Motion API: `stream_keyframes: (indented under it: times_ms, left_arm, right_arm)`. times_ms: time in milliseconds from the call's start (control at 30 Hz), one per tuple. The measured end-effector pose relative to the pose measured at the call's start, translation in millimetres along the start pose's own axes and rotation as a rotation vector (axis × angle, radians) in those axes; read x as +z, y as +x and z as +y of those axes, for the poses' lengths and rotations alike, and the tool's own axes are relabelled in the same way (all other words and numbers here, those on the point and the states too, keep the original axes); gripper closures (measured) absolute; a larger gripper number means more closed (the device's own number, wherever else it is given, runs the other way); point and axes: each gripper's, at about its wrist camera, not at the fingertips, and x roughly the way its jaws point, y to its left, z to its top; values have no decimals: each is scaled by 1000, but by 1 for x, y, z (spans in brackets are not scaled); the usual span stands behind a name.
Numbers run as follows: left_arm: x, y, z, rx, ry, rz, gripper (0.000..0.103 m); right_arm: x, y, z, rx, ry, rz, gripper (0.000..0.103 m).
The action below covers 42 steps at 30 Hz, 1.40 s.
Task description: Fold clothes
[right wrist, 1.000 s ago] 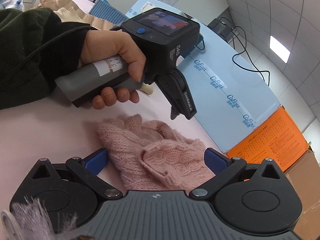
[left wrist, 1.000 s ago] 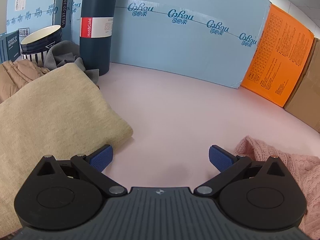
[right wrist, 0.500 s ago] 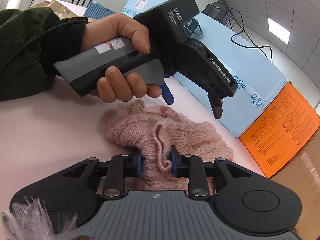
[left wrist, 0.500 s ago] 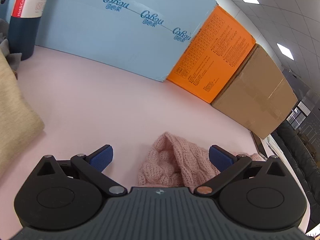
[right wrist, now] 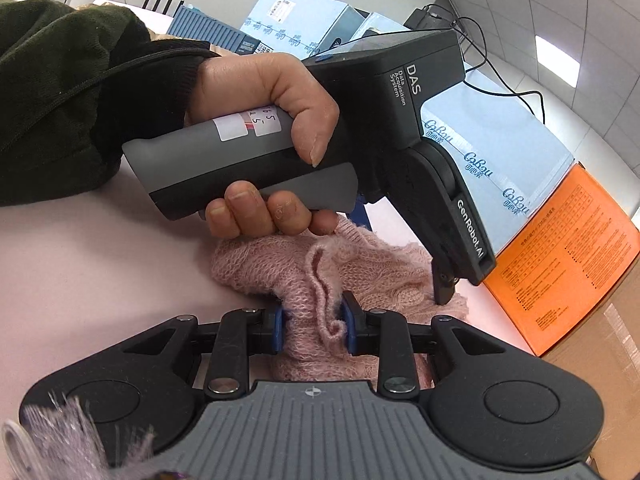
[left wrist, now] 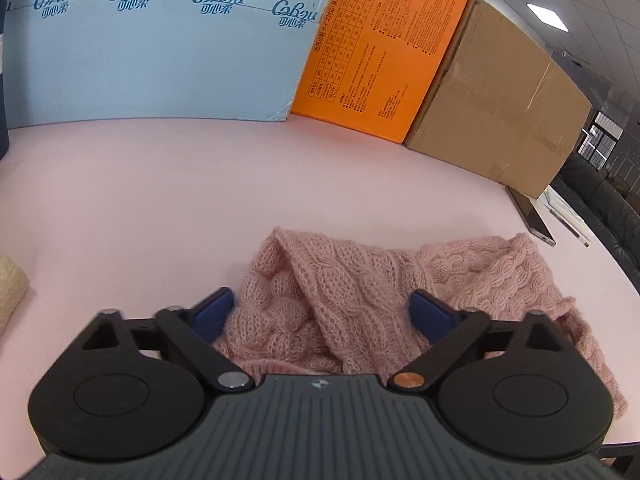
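Note:
A crumpled pink cable-knit sweater [left wrist: 360, 280] lies on the pale pink table [left wrist: 200, 184]. My left gripper [left wrist: 324, 314] is open, its blue pads on either side of a bunched part of the sweater. In the right wrist view my right gripper [right wrist: 312, 326] is shut on a fold of the same pink sweater [right wrist: 380, 272]. The left gripper's body, held by a hand [right wrist: 264, 120], hangs over the sweater there, with one fingertip [right wrist: 442, 294] pressing down into the knit.
A light blue box [left wrist: 160, 48], an orange box [left wrist: 376, 48] and a brown carton [left wrist: 496, 108] line the table's far side. A beige garment's corner [left wrist: 10, 292] shows at the left edge. A dark-sleeved arm [right wrist: 68, 100] reaches in from the left.
My left gripper swung right, away from the beige garment and flask, and came down over the pink sweater. My right gripper closed on a fold of the sweater and still holds it.

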Motion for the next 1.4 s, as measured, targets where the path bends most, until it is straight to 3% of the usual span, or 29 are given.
stream_keyframes:
  times_ms: [33, 67, 167, 267, 467, 667, 767, 867, 933, 1000, 1100, 1267, 1333, 1400]
  left_arm:
    - [1, 0, -2, 8, 13, 9, 66]
    - [2, -1, -4, 9, 22, 15, 76]
    - [8, -6, -11, 15, 48, 36, 87]
    - [17, -13, -21, 13, 70, 57, 89]
    - [51, -25, -56, -55, 74, 65, 90]
    - [83, -10, -152, -116, 201, 82, 89]
    - [81, 14, -205, -153, 306, 113, 88]
    - [74, 47, -240, -162, 339, 168, 88]
    - [70, 69, -252, -168, 317, 213, 80]
    - [66, 78, -255, -187, 289, 220, 66]
    - [65, 77, -252, -214, 264, 200, 52]
    - [73, 28, -227, -170, 297, 35, 23]
    - [71, 3, -206, -151, 304, -18, 21]
    - [60, -21, -185, -107, 320, -56, 21]
  right_arm:
    - [1, 0, 0, 2, 0, 0, 77]
    - [2, 1, -1, 8, 3, 1, 77]
    - [4, 2, -10, 50, 55, 1, 80]
    - [7, 1, -31, 131, 167, -9, 80]
    - [-51, -28, -88, 198, 712, -166, 81]
    - [-108, -57, -145, 259, 1258, -326, 80]
    - [-145, -80, -145, 222, 1468, -396, 80]
    - [-177, -98, -139, 197, 1681, -443, 76]
    - [-194, -107, -133, 173, 1795, -460, 60]
    - [-201, -116, -128, 172, 1822, -499, 60]
    - [-203, -132, -122, 168, 1824, -537, 47]
    - [-204, -168, -115, 193, 1732, -543, 22]
    - [-214, -193, -116, 186, 1687, -529, 9]
    - [-214, -206, -121, 155, 1648, -517, 5]
